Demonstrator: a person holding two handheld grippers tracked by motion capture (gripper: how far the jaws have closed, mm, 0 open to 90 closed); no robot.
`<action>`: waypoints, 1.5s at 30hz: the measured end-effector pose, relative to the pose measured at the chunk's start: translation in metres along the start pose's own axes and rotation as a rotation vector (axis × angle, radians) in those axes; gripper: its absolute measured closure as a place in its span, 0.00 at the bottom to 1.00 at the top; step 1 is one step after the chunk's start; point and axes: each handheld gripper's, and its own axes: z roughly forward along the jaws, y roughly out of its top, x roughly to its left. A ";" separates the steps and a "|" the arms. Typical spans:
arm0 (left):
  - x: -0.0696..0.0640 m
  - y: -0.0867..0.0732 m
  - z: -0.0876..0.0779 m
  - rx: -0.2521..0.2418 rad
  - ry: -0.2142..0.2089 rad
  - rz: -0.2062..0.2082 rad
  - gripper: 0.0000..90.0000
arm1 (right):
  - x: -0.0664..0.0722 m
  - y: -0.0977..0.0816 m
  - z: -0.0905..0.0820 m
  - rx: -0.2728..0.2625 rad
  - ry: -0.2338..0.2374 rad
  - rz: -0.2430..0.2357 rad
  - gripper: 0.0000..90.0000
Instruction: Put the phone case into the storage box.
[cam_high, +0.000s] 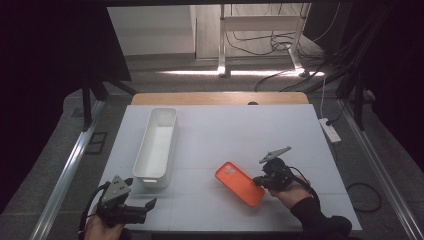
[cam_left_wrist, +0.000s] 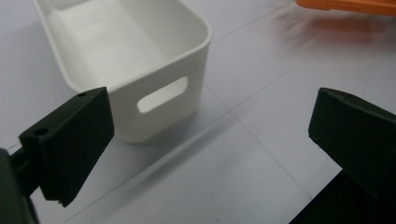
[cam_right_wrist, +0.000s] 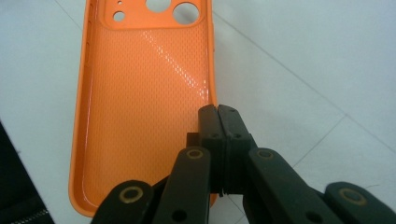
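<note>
- The orange phone case (cam_high: 239, 183) lies open side up on the white desk (cam_high: 260, 130), at about 5 o'clock from the desk's middle, its camera cut-outs at the far-left end.
- The right tool (cam_high: 259, 180) sits at 3 o'clock of the case, touching its near-right edge; a hand (cam_high: 292, 191) in a dark sleeve holds it.
- In the right gripper view, the right tool (cam_right_wrist: 218, 112) has its jaws pressed together on the case's side wall (cam_right_wrist: 212, 88), so it is gripping the phone case (cam_right_wrist: 140, 107) by that rim.
- The white bin (cam_high: 156, 146) stands at 9 o'clock of the desk's middle, long side running away from the person, well apart from the case.
- The left tool (cam_high: 150, 204) rests low at 7 o'clock, just beyond the bin's near end and apart from it, pointing toward 3 o'clock.
- In the left gripper view, the left tool (cam_left_wrist: 210, 140) has its jaws spread wide with nothing between them; the bin (cam_left_wrist: 159, 65) with its handle slot (cam_left_wrist: 162, 94) lies ahead at 11 o'clock, and an orange edge of the case (cam_left_wrist: 348, 4) shows at 1 o'clock.
</note>
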 end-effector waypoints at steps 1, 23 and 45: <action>-0.001 0.001 0.001 0.002 -0.002 0.003 0.01 | 0.000 0.000 -0.002 -0.006 -0.001 0.000 0.99; -0.026 0.044 0.035 -0.012 -0.134 0.047 0.00 | -0.001 0.006 -0.028 -0.158 -0.028 0.001 0.99; -0.035 0.084 0.078 -0.003 -0.205 0.049 0.00 | 0.001 0.011 -0.040 -0.257 -0.072 -0.005 0.99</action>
